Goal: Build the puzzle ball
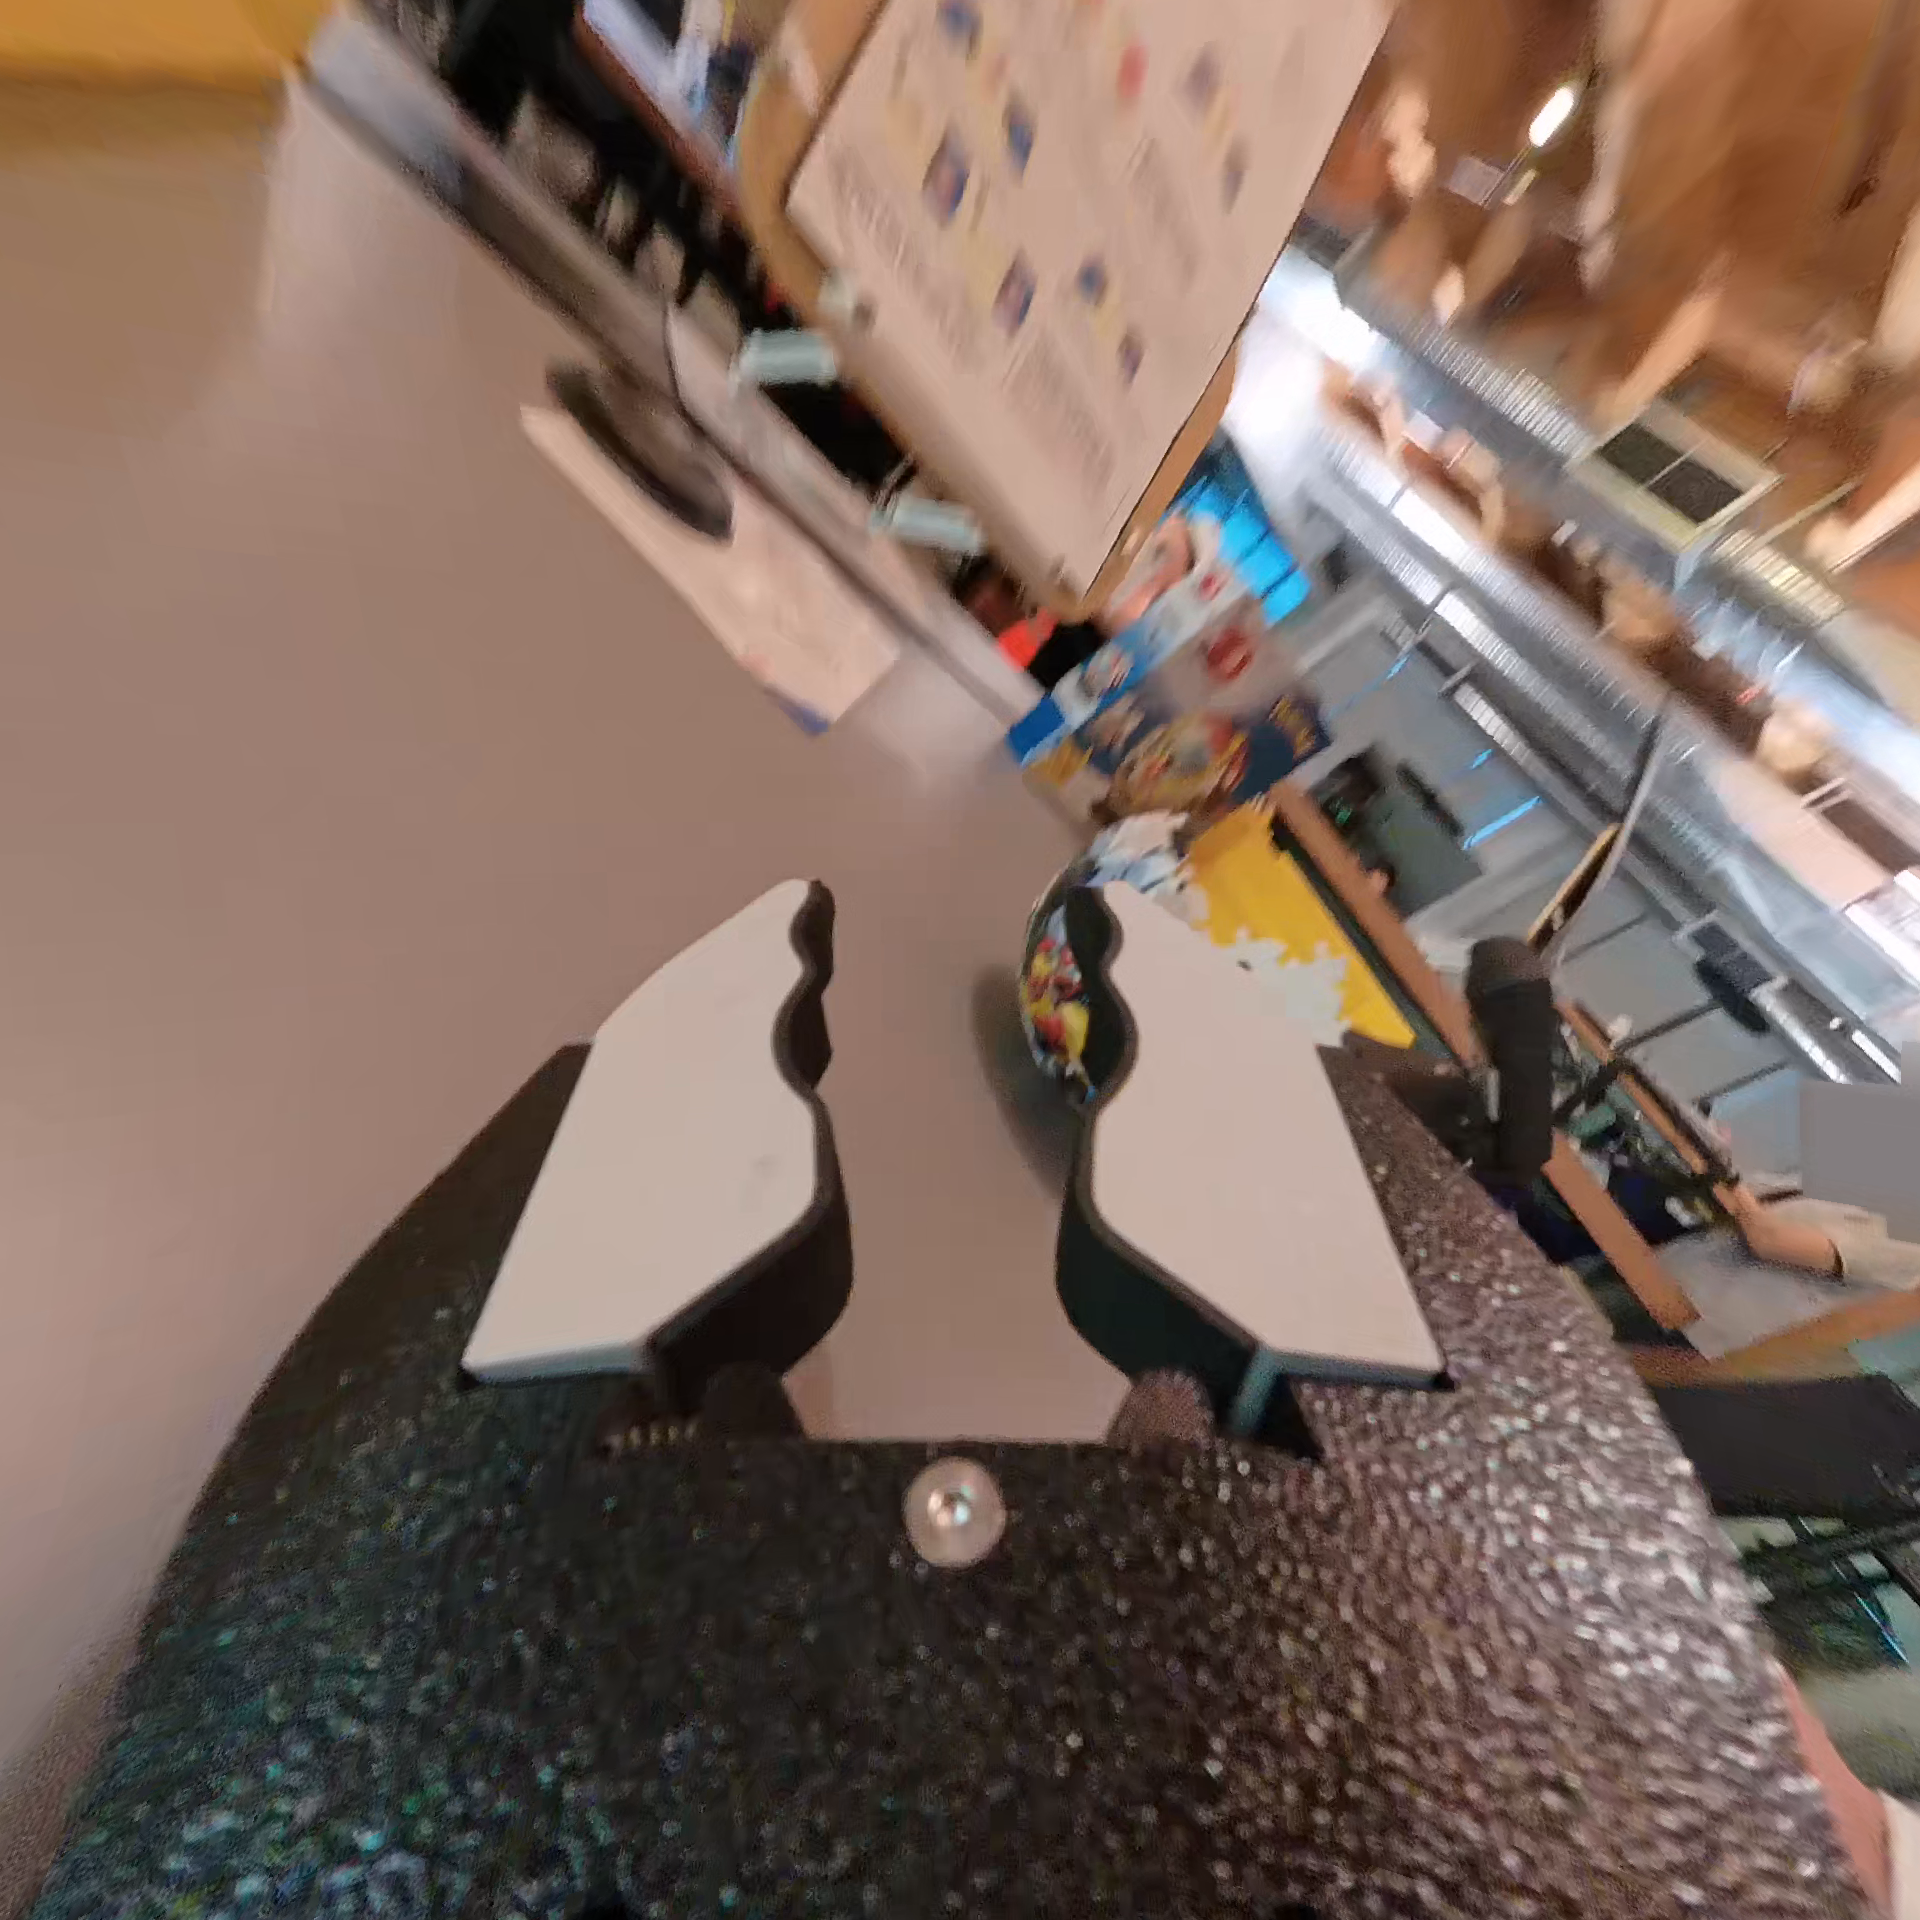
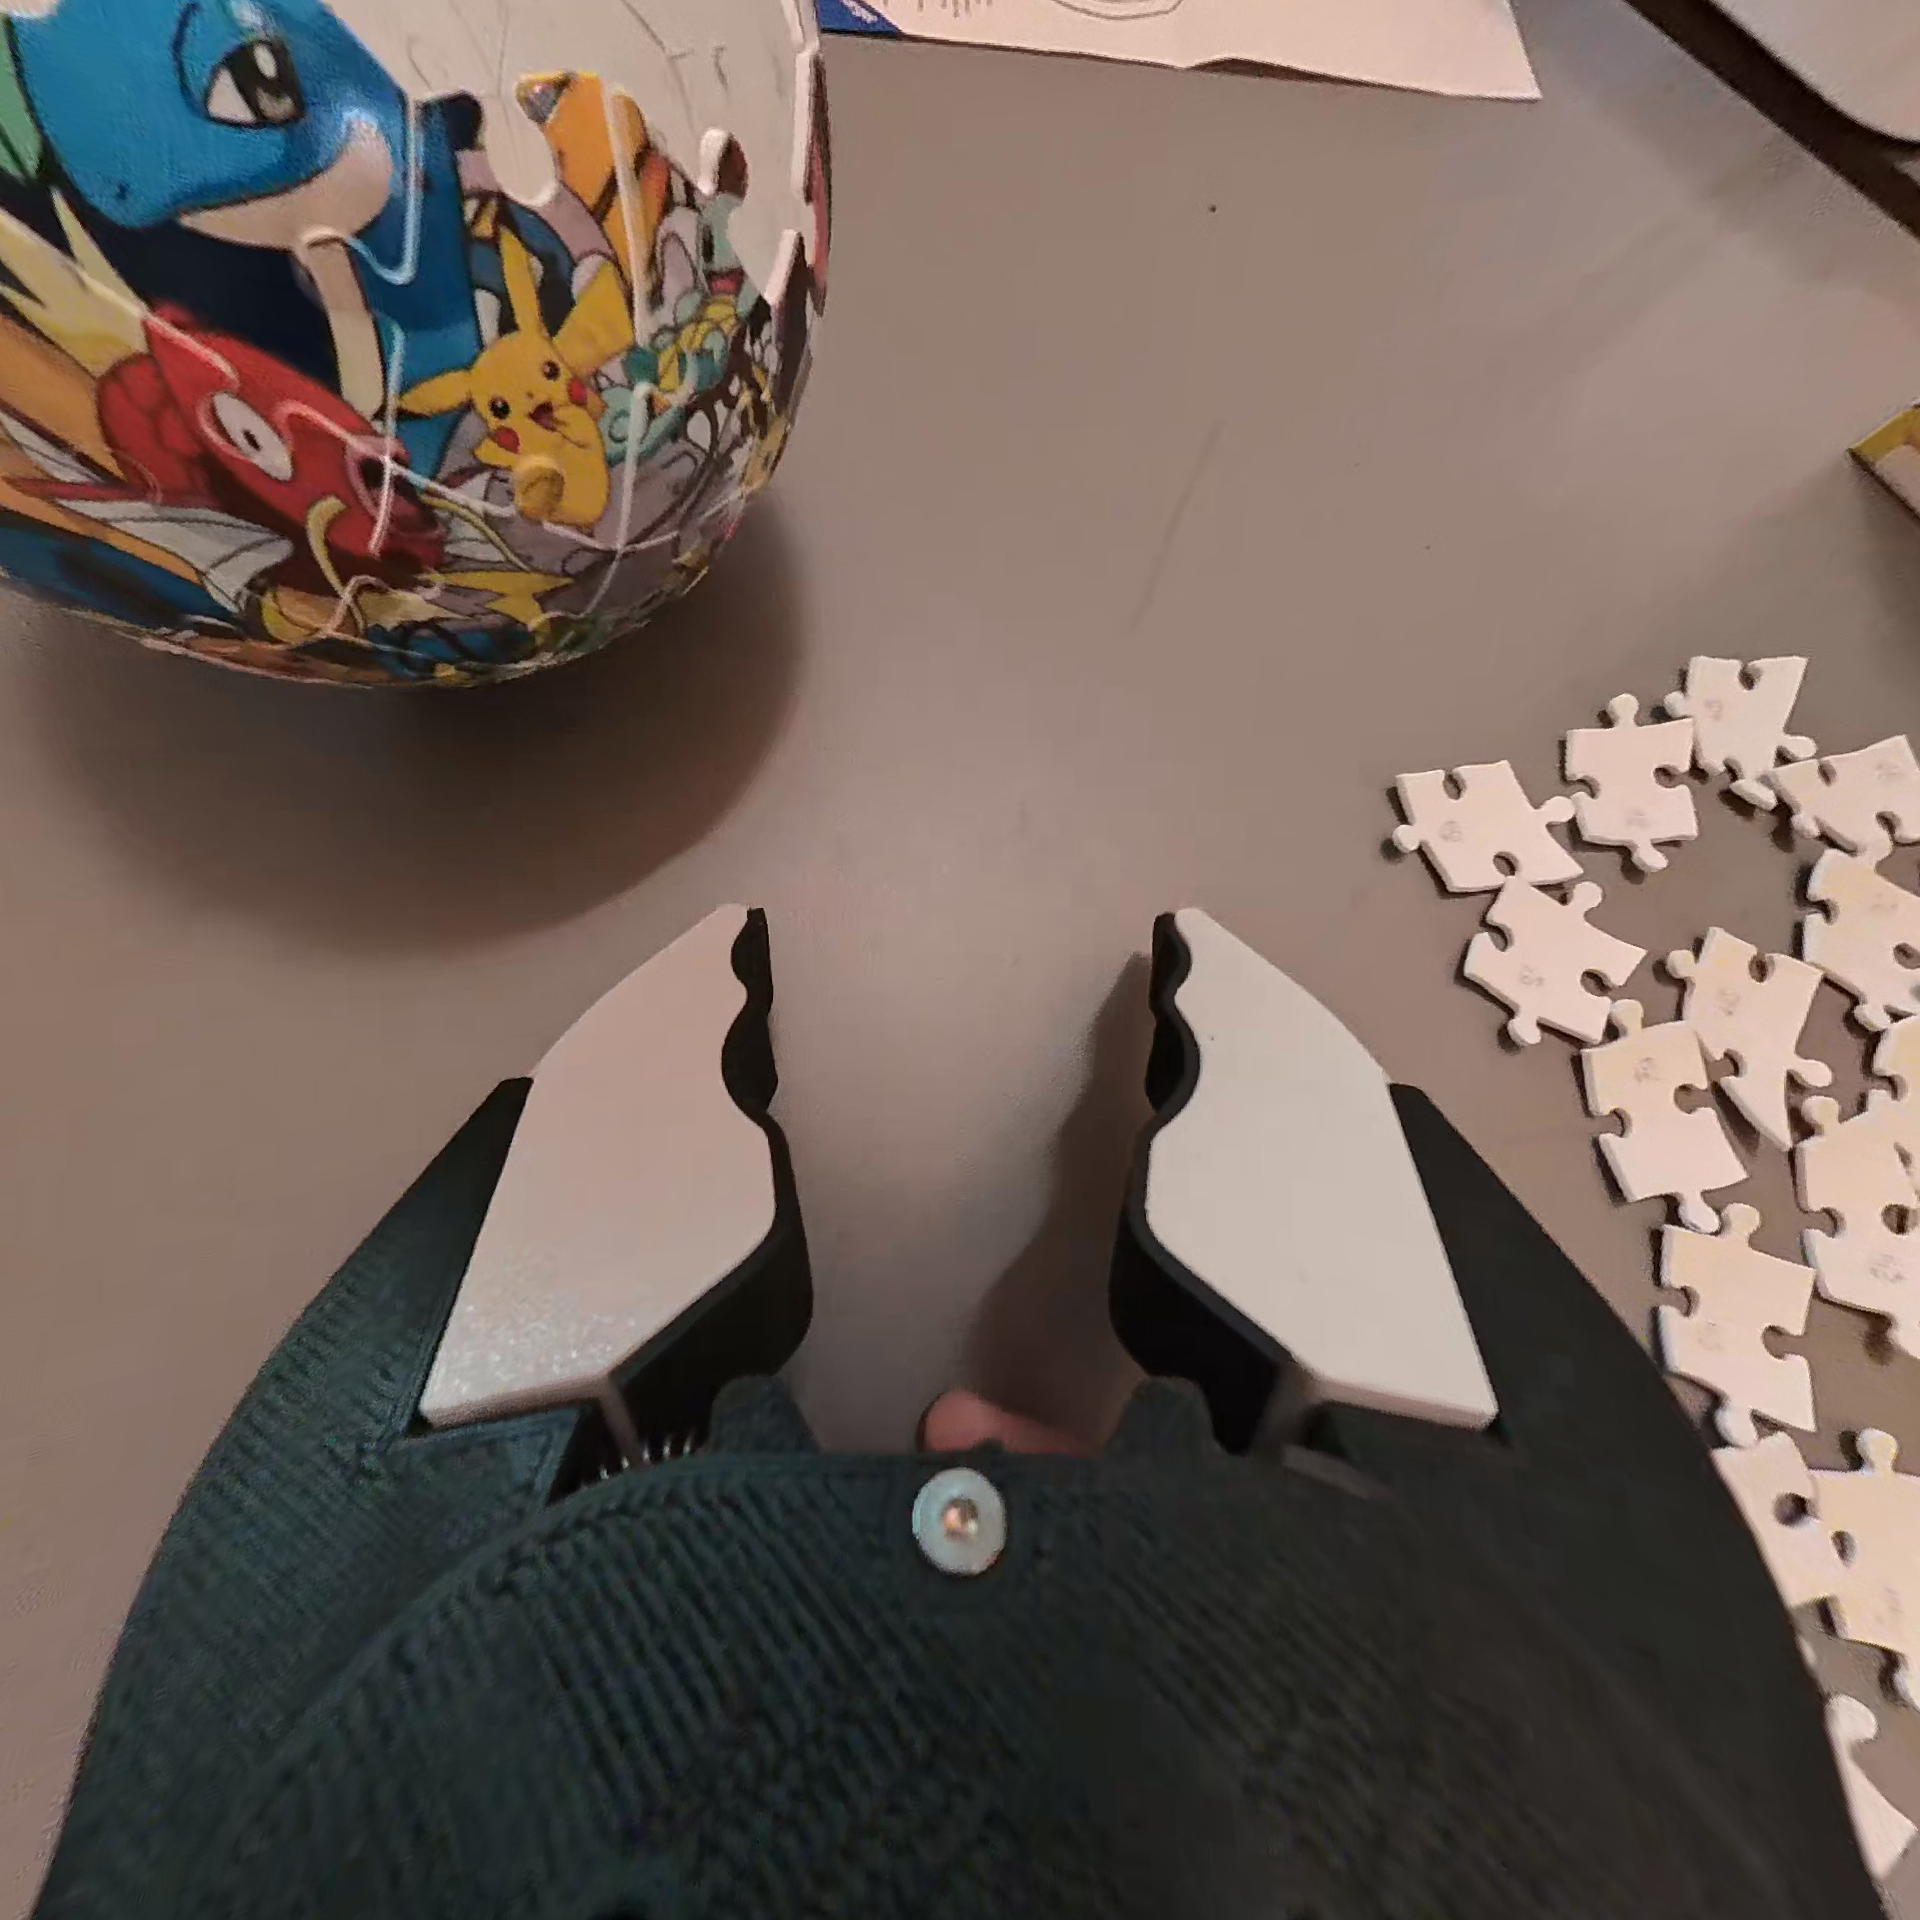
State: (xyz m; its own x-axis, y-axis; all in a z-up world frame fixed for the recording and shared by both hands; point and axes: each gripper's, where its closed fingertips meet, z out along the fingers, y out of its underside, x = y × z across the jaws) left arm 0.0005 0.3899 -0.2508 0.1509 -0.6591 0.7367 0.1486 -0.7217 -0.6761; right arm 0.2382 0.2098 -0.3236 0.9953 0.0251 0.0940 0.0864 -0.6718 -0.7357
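The partly built puzzle ball point(image 2: 343, 343), a colourful cartoon-printed shell with an open jagged rim, rests on the grey table at the upper left of the right wrist view. My right gripper point(image 2: 961, 925) is open and empty, above the table between the ball and a pile of loose white puzzle pieces point(image 2: 1704, 1060) lying face down at the right. In the blurred, tilted left wrist view, my left gripper point(image 1: 956, 914) is open and empty; the ball point(image 1: 1060, 997) shows just behind its right finger, with the loose pieces point(image 1: 1288, 977) beyond.
A white paper sheet point(image 2: 1247, 31) lies at the table's far edge. A yellow box corner point(image 2: 1891, 457) is at the right. In the left wrist view, the colourful puzzle box point(image 1: 1164, 717), a white sheet point(image 1: 748, 582) and shelving lie beyond the table point(image 1: 312, 727). Some 30 centimetres of space lies between my two pairs of fingers.
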